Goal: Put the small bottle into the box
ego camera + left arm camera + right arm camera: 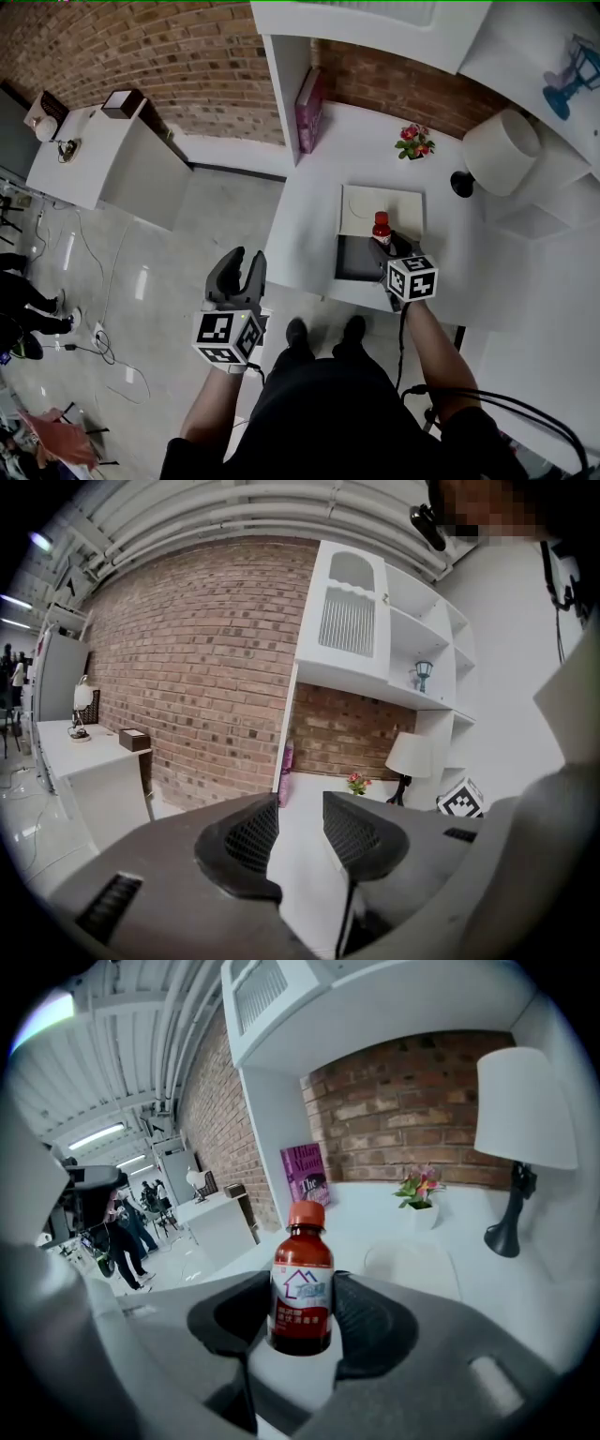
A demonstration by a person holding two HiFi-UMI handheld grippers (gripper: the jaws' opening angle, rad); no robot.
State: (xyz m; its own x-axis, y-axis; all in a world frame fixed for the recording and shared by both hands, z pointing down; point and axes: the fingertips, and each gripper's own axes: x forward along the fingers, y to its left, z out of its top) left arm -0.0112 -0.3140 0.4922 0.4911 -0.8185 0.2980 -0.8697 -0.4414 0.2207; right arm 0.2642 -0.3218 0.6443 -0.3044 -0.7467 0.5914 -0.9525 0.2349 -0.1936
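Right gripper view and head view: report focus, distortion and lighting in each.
Right gripper view: the small bottle is sharp between the fingers, its label crisp; the fisheye lens bows the lamp, and the corners go black. Head view: light is soft and even, with no hard shadows; glare streaks the floor; the small bottle's label is too small to read.

This looks like a mock-up of a home study set up inside a larger lab or studio hall. A brick wall backs a white desk with built-in shelves, a table lamp, potted flowers and a purple book. Beyond that corner the hall shows: exposed ceiling pipes, strip lights, loose cables on a glossy floor, and people standing among equipment.
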